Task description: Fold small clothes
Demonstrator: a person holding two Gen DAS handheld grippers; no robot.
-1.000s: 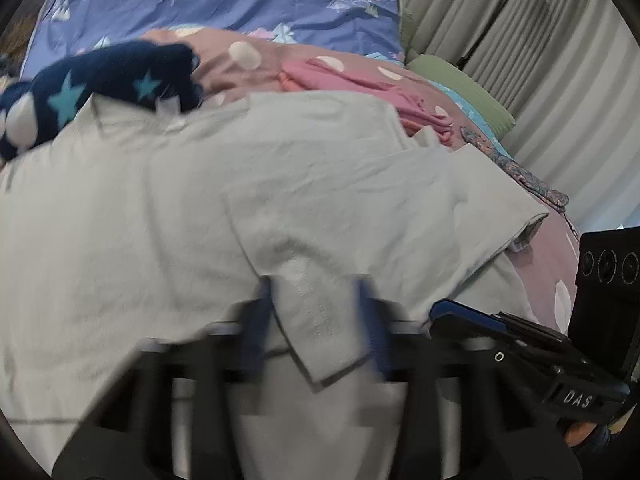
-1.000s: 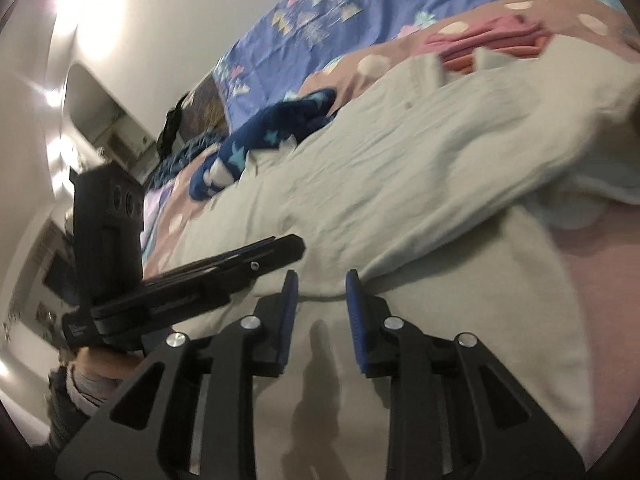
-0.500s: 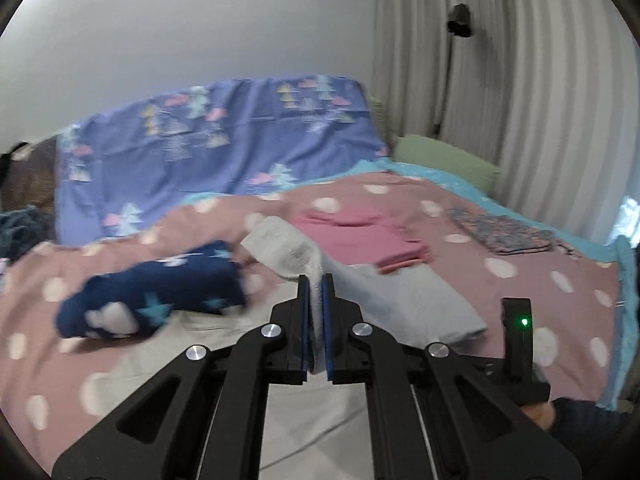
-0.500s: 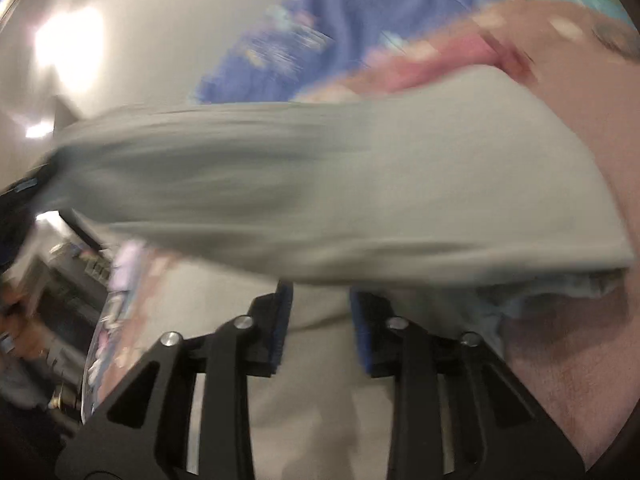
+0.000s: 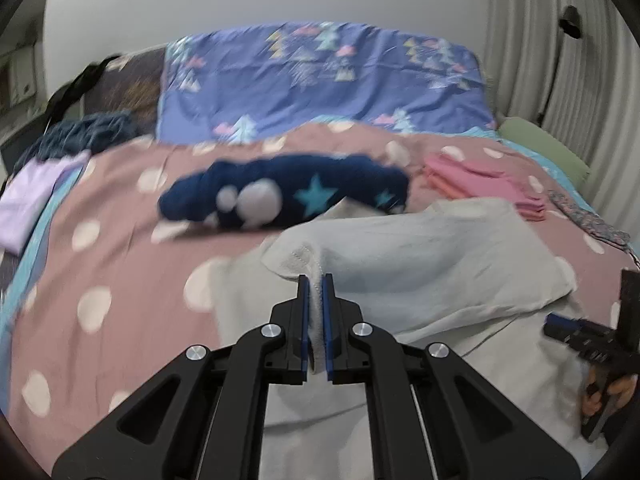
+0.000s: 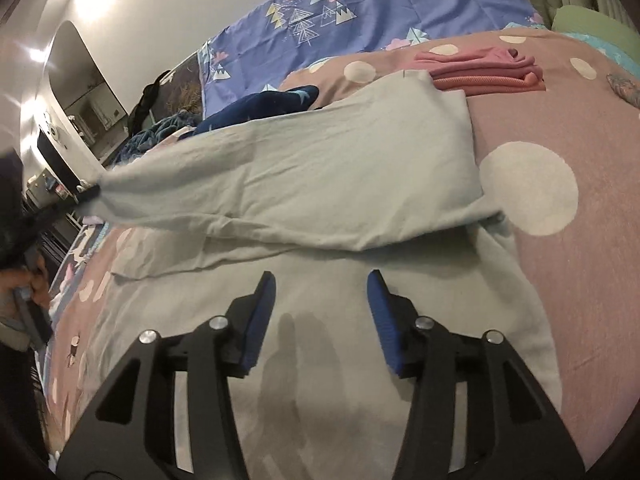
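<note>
Grey garment edge pinched in left tongs, right tongs opening, empty

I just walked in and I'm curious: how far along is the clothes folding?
Done: a pink stack lies folded on the bed. In hand: the left gripper pinches the grey garment mid-fold, while the right gripper is opening, with nothing between its fingers. Left: finishing the grey one, plus the crumpled navy star garment.

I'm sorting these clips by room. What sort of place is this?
Most likely a bedroom. The clothes lie on a bed with a pink spotted bedspread, a blue patterned pillow stands at its head against the wall, and curtains hang on the far side.
</note>
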